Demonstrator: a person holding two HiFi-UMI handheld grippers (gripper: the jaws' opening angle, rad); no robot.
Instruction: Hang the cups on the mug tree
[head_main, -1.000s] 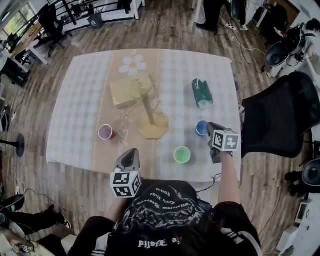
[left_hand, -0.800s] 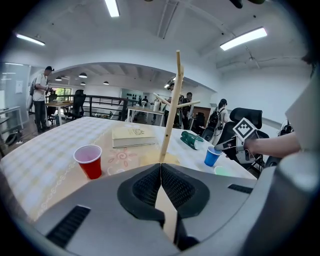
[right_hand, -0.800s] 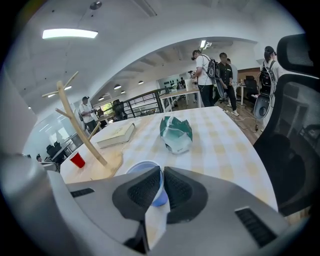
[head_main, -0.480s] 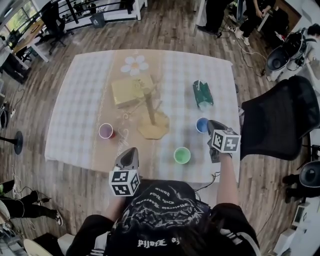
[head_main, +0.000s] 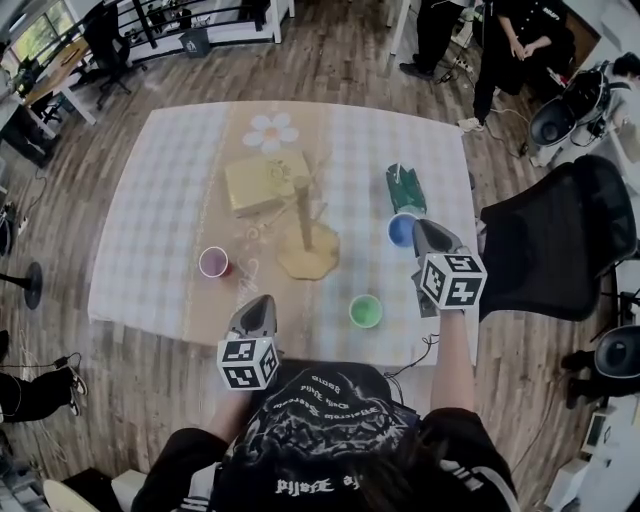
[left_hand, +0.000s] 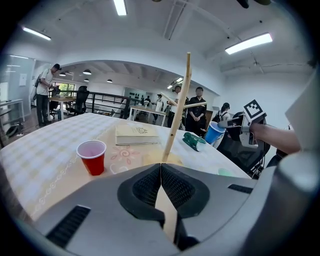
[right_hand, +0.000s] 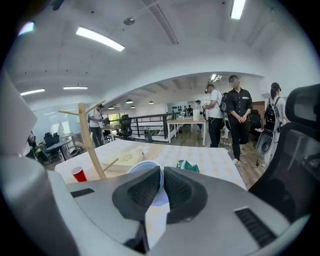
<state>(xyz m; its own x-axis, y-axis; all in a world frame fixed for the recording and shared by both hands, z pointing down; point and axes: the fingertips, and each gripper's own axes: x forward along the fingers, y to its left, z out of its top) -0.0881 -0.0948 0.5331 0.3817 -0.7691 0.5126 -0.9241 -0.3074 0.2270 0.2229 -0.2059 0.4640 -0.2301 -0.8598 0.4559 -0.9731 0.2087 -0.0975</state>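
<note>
The wooden mug tree stands mid-table on a round base, with nothing on its pegs. My right gripper is shut on the rim of a blue cup and holds it above the table, to the right of the tree. In the right gripper view the cup's rim is pinched between the pads, and the tree rises at the left. My left gripper is shut and empty at the near table edge, its pads touching. A red cup and a green cup stand upright on the table.
A tan book lies behind the tree and a green packet at the right rear. A black office chair stands close to the table's right side. People stand beyond the far right corner.
My right gripper has lifted the blue cup off the table and carried it a little farther from me. The left gripper has stayed put.
</note>
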